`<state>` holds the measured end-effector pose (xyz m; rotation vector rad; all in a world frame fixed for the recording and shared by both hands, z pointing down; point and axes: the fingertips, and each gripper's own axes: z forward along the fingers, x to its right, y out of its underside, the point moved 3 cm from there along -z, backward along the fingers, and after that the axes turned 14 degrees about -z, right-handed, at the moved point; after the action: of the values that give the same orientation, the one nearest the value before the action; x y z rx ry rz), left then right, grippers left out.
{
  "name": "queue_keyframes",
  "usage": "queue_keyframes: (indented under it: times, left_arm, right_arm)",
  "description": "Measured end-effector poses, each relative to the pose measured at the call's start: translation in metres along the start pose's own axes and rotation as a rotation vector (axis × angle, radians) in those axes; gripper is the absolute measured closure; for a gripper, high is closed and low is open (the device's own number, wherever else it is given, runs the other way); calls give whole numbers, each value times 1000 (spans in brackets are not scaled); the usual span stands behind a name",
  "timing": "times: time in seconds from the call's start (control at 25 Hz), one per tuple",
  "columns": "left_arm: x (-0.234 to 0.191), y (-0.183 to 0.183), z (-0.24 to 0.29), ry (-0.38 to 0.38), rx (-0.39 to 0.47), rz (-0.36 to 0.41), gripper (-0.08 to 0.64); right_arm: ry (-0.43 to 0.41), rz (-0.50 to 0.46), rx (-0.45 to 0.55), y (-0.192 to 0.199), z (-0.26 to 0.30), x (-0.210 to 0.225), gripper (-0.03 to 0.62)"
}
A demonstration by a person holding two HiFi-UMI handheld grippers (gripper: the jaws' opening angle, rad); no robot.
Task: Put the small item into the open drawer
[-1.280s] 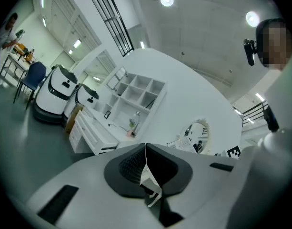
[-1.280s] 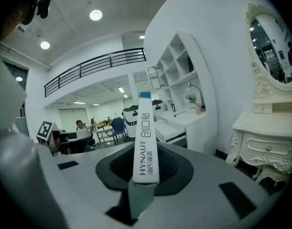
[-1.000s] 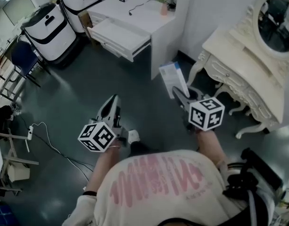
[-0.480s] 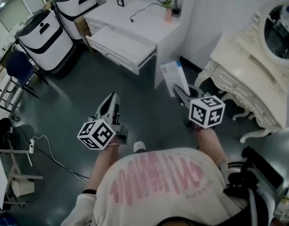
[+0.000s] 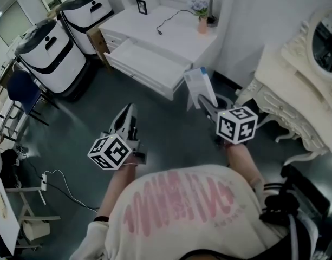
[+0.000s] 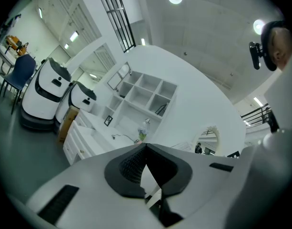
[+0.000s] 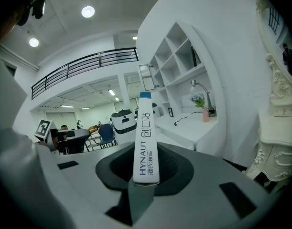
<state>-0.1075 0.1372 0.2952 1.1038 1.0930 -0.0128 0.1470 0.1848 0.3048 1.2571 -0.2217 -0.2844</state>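
The right gripper [image 7: 146,174] is clamped on a slim white plaster box [image 7: 146,147] with a blue end and "HYNAUT" printed down its narrow edge. The jaws pinch the box's lower end, so most of it stands up and out beyond the tips. In the head view the box is held in the air in front of the person, tilted slightly and not inside anything. It shows just beside the right end of the open drawer [image 5: 147,67]. The left gripper [image 6: 146,148] is closed with nothing in it: its dark pads meet at the tips, with only a thin sliver of gap lower down. It is held lower and to the left, over the dark floor [image 5: 73,123] and well apart from the box. The drawer is pulled out from a white desk [image 5: 176,34]. The desk carries a small picture frame [image 5: 141,6], a dark cable [image 5: 168,19] and a pink vase [image 5: 202,25] with flowers. Left of the desk stand two rounded white-and-black machines [image 5: 44,45], with a blue chair [image 5: 17,85] nearer the edge of the view. To the right is an ornate cream dressing table [image 5: 287,88] with an oval mirror [image 5: 325,39].
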Motion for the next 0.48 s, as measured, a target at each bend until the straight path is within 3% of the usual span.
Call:
queue_keyframes:
  times: [0.24,0.48]
  left_arm:
    - [-37,-19,11,-18,-1,-36,531]
    - [-60,-9,37,-34,-54,-61,532]
  right_arm:
    - [-1,9,-29,2,42,-3,506]
    - [-12,27,-96,17,70,5,506]
